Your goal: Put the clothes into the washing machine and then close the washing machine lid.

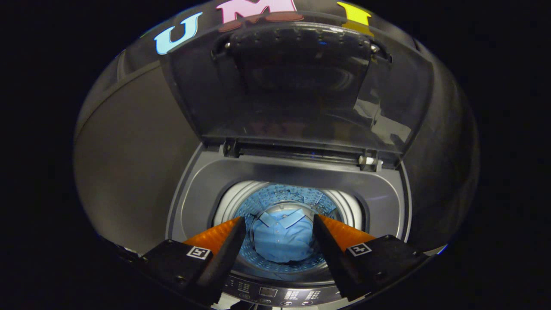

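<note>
A top-loading washing machine [387, 206] stands below me with its drum exposed. Its dark see-through lid [297, 86] stands raised upright on hinges behind the drum opening. A light blue collared shirt [282, 239] lies folded at the bottom of the drum. My gripper [279, 226] hovers above the drum mouth, open, with the shirt seen well below in the gap between the fingers and nothing touching them.
The machine's control panel [275, 295] runs along the front rim just under the fingers. A grey wall [129, 163] rises to the left of the machine. Black booth cloth hangs behind the raised lid.
</note>
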The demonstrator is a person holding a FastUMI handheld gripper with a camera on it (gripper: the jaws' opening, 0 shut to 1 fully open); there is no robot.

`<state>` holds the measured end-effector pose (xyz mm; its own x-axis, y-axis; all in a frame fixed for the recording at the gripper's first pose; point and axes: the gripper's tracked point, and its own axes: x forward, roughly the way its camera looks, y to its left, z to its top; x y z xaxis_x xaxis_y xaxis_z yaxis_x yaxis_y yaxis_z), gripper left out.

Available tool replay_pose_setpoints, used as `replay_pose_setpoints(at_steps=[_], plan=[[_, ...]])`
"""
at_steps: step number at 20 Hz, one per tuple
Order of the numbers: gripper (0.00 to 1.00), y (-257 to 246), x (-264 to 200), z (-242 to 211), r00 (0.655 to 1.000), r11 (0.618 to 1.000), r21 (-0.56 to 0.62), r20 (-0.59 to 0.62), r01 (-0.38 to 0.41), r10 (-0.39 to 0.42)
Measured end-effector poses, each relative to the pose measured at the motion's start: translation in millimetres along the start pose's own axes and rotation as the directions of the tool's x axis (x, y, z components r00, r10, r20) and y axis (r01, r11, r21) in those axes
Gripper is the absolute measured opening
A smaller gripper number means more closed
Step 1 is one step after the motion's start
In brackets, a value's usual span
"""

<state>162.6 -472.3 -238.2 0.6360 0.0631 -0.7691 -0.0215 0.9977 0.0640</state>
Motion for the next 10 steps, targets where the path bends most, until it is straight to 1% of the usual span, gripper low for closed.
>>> replay_pose_setpoints(at_steps=[6,10], plan=[[0.99,-3.1,-35.7,61.1,0.991,0.999,0.036,0.132,0.026,-0.031],[0.99,-5.7,-63.2,105.5,0.974,0.998,0.042,0.223,0.043,-0.051]])
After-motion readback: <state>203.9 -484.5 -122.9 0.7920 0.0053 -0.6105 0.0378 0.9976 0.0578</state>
